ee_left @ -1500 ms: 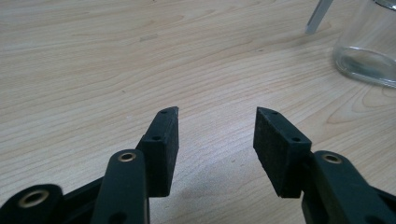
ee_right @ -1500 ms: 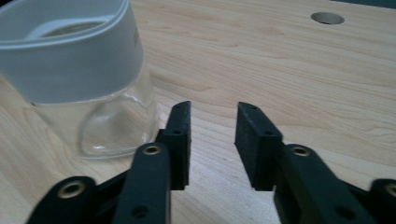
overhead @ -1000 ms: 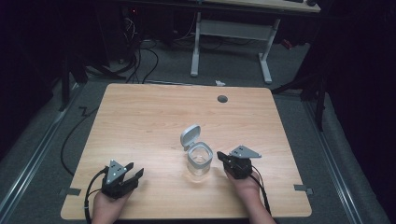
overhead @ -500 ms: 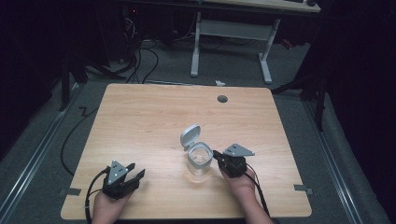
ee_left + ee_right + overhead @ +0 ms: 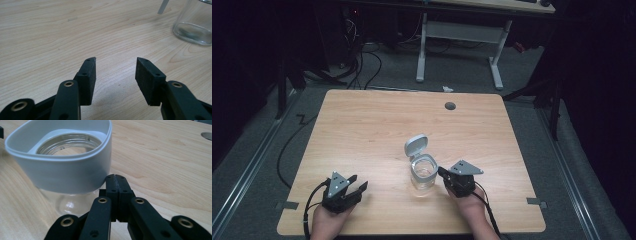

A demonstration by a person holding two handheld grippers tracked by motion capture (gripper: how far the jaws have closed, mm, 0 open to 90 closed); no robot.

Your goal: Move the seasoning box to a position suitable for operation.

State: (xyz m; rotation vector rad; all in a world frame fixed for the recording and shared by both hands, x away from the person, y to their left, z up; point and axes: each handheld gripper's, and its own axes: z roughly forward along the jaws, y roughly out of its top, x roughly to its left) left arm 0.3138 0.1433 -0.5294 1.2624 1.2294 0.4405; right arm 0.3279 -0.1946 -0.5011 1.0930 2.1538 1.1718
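A clear glass jar (image 5: 423,174) with a grey collar and a flipped-up grey lid (image 5: 416,145) stands upright near the table's front middle. My right gripper (image 5: 442,173) is shut with nothing between its pads, its tips right at the jar's right side; in the right gripper view the closed tips (image 5: 116,178) sit just under the jar's grey collar (image 5: 62,173). My left gripper (image 5: 358,183) rests open on the wood at the front left, apart from the jar. The left gripper view has its open gripper (image 5: 116,62) over bare wood, with the jar's glass base (image 5: 193,25) at upper right.
The wooden table (image 5: 377,125) has a round grommet hole (image 5: 450,106) near its far edge. Cables trail from both grippers off the front edge. Beyond the table stand a white desk frame (image 5: 459,30) and floor cables.
My right gripper has moved left, closing the gap to the jar's side. The left gripper and the jar have stayed put.
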